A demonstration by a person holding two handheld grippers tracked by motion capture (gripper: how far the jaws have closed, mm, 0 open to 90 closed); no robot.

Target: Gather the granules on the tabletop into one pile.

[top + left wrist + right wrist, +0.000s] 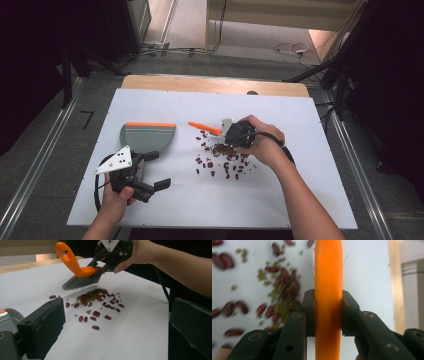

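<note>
A small brush has an orange handle and dark bristles. My right gripper is shut on that handle, jaws pressing both sides, gripper. The bristles hang just above a heap of red beans and small green beans on the white table. A grey dustpan with an orange lip lies to the left of the beans. My left gripper is open beside the dustpan's handle end, holding nothing.
The white board lies on a wooden table, whose far edge shows beyond it. Metal rails run along both sides. Cables lie on the floor beyond. The dustpan's edge shows behind my left jaw.
</note>
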